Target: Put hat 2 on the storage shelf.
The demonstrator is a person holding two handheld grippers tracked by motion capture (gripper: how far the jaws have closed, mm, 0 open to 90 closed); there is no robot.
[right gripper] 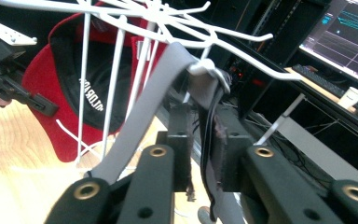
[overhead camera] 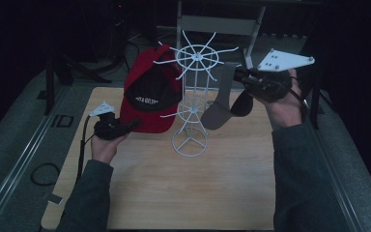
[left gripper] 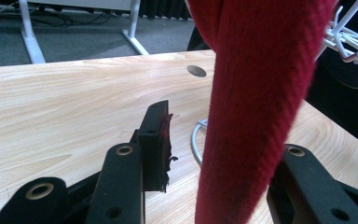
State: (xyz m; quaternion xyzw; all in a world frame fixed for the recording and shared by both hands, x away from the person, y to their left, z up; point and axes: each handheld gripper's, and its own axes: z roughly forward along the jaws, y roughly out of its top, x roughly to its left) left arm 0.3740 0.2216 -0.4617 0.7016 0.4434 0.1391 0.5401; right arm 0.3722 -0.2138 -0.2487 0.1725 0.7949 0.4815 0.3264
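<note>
At rack [overhead camera: 193, 96] | right gripper [overhead camera: 239, 75] fingers slack around grey cap [overhead camera: 220, 104] strap | left gripper [overhead camera: 131, 124] fingers apart, red cap [overhead camera: 149, 92] brim hides 1.

A light wooden table [overhead camera: 174, 193] spreads beneath, with a round hole [left gripper: 196, 71] near its far edge. At nine o'clock a black cable loop [overhead camera: 44, 173] lies on grey floor. At two o'clock sit a lit monitor [right gripper: 349, 37] and a paper cup [right gripper: 351, 98].

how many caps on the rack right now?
2. A red cap hangs on the left side of the white wire rack; a grey cap hangs on its right side, by the right hand-held gripper. None seem hidden behind.
</note>
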